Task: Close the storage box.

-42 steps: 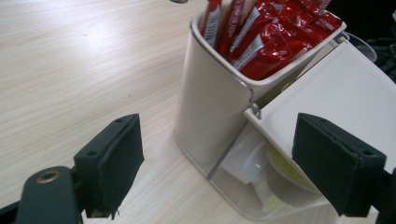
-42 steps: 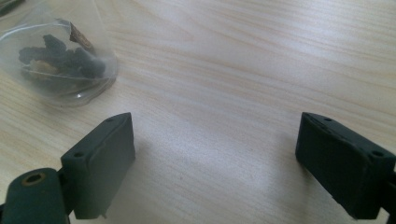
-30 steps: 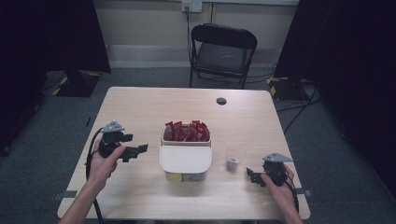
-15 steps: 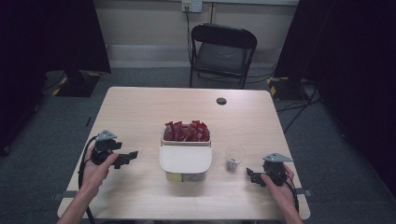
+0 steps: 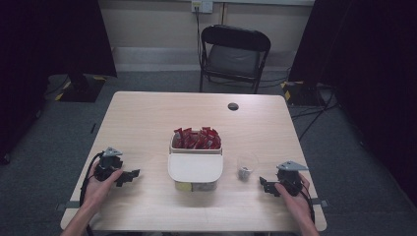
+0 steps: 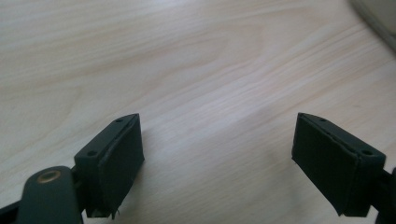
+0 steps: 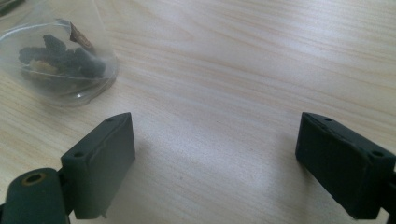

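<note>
Here, one clear plastic cup (image 5: 246,164) stands upright on the counter (image 5: 147,123), just to the right of the white box (image 5: 194,167), which serves as the landmark. The cup is see-through, with a small heap of dark bits lying at its bottom; in the right gripper view the cup (image 7: 58,58) shows these as dark, wrinkled lumps behind a glossy wall.

The white box is one container, with a pale front part that looks lidded and, in its rear compartment, a packed cluster of red packets (image 5: 196,139) standing on end; they are too many and too close to count.

Two hand-held grippers rest near the counter's front edge. The right hand-held gripper (image 5: 268,185) lies right of the box and just beyond the cup, jaws wide apart with bare wood between them. The left hand-held gripper (image 5: 129,175) lies left of the box, jaws spread and nothing between them; they have just been opening a little.

Behind the box, one small dark round disc (image 5: 233,106) sits on the counter, and one black folding chair (image 5: 233,51) stands past the far edge.
</note>
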A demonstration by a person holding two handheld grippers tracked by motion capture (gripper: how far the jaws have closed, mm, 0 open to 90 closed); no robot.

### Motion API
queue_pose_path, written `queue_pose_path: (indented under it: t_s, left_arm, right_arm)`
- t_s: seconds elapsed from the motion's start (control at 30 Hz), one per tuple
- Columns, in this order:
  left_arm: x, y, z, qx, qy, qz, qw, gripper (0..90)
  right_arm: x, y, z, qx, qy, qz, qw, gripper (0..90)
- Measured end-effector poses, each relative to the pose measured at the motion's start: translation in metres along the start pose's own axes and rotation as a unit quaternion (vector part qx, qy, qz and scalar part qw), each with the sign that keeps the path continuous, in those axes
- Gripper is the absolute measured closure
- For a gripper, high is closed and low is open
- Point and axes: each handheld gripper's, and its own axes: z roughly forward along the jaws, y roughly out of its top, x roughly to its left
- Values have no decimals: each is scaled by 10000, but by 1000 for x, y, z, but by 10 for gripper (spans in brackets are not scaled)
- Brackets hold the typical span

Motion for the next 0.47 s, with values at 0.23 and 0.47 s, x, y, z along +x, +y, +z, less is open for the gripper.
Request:
queue_pose_path:
  t_s: [0.23,0.47]
  left_arm:
    - [-5,-5,7,-217,406,262,9986,119]
    - [-8,-8,11,-434,464,203,9978,62]
  right_arm:
    - [0,0,0,-1,0,-1,10000,113]
    - [0,0,0,2,-2,7,10000,113]
